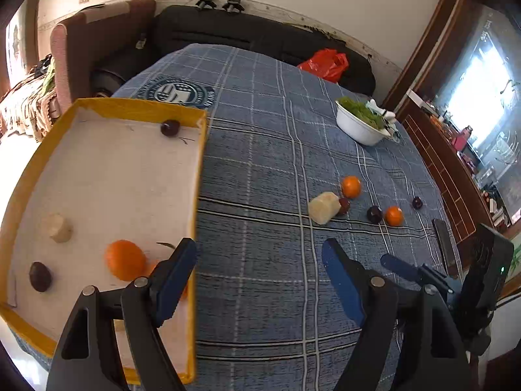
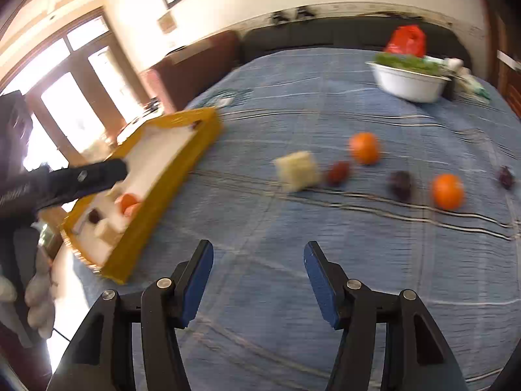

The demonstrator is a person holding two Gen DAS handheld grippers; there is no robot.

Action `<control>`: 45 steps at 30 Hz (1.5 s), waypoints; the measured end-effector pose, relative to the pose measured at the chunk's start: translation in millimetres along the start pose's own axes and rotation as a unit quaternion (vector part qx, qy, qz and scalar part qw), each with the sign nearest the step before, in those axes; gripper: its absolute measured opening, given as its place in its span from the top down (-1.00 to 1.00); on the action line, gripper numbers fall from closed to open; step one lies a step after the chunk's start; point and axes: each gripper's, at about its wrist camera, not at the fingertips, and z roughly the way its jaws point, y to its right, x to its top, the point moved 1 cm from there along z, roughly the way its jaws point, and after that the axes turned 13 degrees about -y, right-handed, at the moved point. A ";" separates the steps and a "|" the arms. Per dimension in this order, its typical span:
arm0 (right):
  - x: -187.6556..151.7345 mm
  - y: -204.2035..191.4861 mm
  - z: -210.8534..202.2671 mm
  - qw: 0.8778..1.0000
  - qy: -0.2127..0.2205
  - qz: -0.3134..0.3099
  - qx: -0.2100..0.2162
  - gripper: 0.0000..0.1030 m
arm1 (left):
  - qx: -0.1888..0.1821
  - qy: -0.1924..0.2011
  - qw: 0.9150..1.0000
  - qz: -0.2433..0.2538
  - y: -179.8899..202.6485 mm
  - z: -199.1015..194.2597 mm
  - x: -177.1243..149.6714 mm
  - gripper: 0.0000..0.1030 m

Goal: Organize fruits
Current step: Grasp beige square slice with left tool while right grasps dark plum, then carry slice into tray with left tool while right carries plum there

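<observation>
At the left edge of the bed, the yellow-walled tray [image 1: 136,106] is sitting with fruit already inside it: a dark plum [image 1: 170,127] at its far wall, a pale chunk [image 1: 59,227], an orange [image 1: 125,259] and another dark fruit [image 1: 40,276] toward its near end. The left gripper [image 1: 259,270] is hanging over the tray's right wall with its jaws standing apart and nothing between them.

Toward the middle, the blue checked bedspread [image 1: 260,163] is carrying the loose fruit, which is lying ahead and to the right of both tools: a pale block [image 2: 298,171], a reddish plum [image 2: 338,172] touching it, an orange behind them [image 2: 364,147], a dark plum [image 2: 401,184], a second orange [image 2: 447,191] just beside it, and one more dark fruit [image 2: 506,177] nearest the bed's right edge. The right gripper [image 2: 259,267] is pointing down at bare cloth, its jaws also apart and empty, and I judge it is sitting nearer this cluster. The pale block's long axis is running diagonally across the cloth.

At the far right corner, a white bowl of greens [image 2: 408,83] is resting before a red bag [image 2: 405,40]; a dark sofa and a window are filling the room behind.
</observation>
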 end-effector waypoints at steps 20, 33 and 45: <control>48.9 95.0 1.5 0.996 0.014 0.049 -0.077 -0.22 | 0.053 -0.019 0.994 0.096 67.9 107.7 37.5 -0.48; 52.7 102.4 25.1 0.995 0.000 0.060 -0.075 -0.05 | 0.087 -0.013 0.983 0.158 93.3 134.9 45.2 0.18; 50.0 96.3 22.3 0.996 0.001 0.057 -0.075 0.39 | 0.065 0.006 0.991 0.117 83.5 100.4 33.8 0.18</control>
